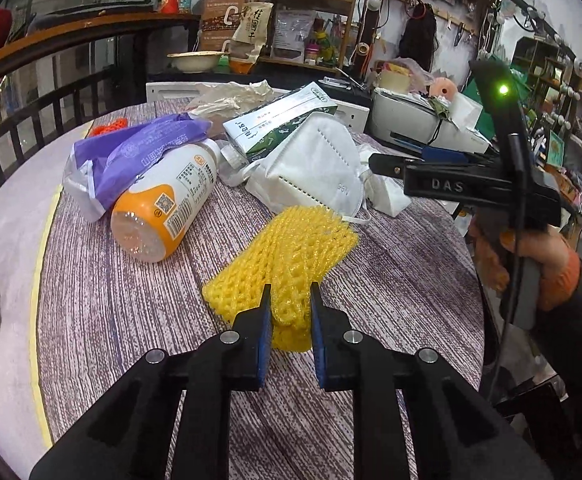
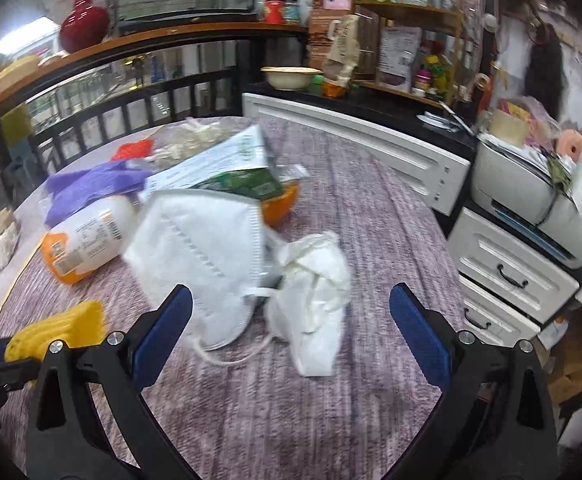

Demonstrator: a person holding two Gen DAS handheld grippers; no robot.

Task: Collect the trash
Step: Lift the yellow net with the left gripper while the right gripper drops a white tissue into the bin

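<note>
My left gripper (image 1: 290, 298) is shut on the near end of a yellow foam net (image 1: 291, 256), which lies on the round table (image 1: 131, 300). The same yellow net (image 2: 61, 330) shows at the lower left of the right wrist view. My right gripper (image 2: 291, 300) stands open above the table, with a white mask (image 2: 203, 248) and crumpled white tissue (image 2: 315, 292) just ahead of its fingers, nothing between the pads. In the left wrist view the right gripper (image 1: 375, 164) hovers by the mask (image 1: 315, 164), held by a hand in an orange glove (image 1: 547, 268).
Further trash lies on the table: an orange-and-white bottle (image 1: 163, 204), a purple bag (image 1: 131, 152), a green-and-white carton (image 1: 279, 120), orange peel (image 2: 279, 204), crumpled plastic (image 1: 231, 94). White drawers (image 2: 511, 272) with a printer (image 2: 531, 204) stand right. A railing (image 2: 131, 92) runs behind.
</note>
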